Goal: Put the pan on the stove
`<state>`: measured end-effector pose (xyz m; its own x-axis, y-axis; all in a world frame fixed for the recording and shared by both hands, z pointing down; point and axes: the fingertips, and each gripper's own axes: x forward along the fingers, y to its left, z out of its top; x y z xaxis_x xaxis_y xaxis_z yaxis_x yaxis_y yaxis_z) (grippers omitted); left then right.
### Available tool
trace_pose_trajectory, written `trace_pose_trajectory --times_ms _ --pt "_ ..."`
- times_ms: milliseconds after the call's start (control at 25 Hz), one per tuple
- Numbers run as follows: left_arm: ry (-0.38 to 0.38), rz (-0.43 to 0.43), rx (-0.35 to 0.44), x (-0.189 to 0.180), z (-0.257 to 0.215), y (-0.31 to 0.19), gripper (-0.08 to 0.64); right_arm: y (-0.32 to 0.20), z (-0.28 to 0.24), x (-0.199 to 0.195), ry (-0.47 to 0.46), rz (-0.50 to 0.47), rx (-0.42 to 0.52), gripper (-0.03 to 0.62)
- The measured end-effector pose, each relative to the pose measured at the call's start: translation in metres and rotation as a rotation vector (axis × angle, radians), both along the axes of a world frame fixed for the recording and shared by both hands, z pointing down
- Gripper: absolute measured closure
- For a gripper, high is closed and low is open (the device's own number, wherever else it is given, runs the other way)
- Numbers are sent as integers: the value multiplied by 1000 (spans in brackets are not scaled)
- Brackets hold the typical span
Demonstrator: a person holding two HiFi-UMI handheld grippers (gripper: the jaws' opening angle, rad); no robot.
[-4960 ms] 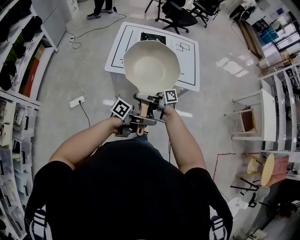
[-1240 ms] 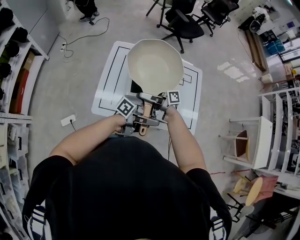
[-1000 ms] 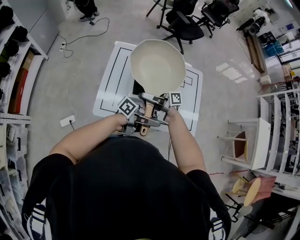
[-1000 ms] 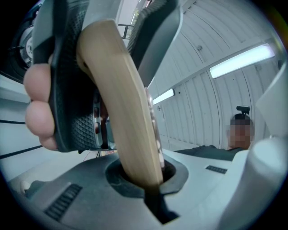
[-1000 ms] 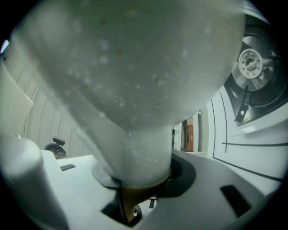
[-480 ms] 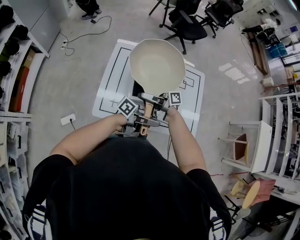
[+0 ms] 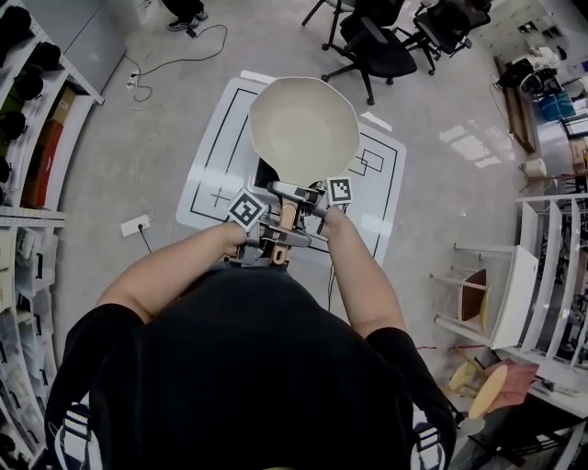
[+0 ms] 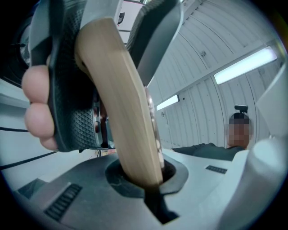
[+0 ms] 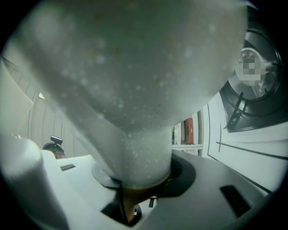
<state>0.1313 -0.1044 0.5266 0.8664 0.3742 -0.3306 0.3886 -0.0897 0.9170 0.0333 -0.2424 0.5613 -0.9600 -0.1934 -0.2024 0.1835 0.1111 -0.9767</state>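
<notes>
A cream pan [image 7: 303,128] with a wooden handle [image 7: 287,218] hangs in the air over a white table [image 7: 216,161] marked with black lines. A black stove [image 7: 266,173] peeks out under the pan's near rim. My left gripper [image 7: 276,240] is shut on the handle's wooden end [image 8: 128,112]. My right gripper [image 7: 292,193] is shut on the speckled cream neck [image 9: 141,152] where the handle meets the pan. The pan's underside [image 9: 135,58] fills the right gripper view, with the stove's dark burner [image 9: 256,99] at the right edge.
Black office chairs [image 7: 372,46] stand beyond the table. Shelves [image 7: 28,110] line the left wall, and a power strip [image 7: 135,225] with a cable lies on the floor. White racks [image 7: 514,285] stand at the right. A person's feet [image 7: 184,11] show at the top.
Over the last seconds the table has come closer beneath the pan. In the last second the pan barely shifts, and both grips on the handle stay as they were.
</notes>
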Motion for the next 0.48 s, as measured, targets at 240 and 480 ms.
trace_pose_trajectory --times_ms 240,480 --pt "-20 -5 -12 7 11 -2 545 0 11 4 -13 -16 -19 428" --pt "-36 -15 -39 14 23 2 545 5 25 10 -19 -24 -45 428"
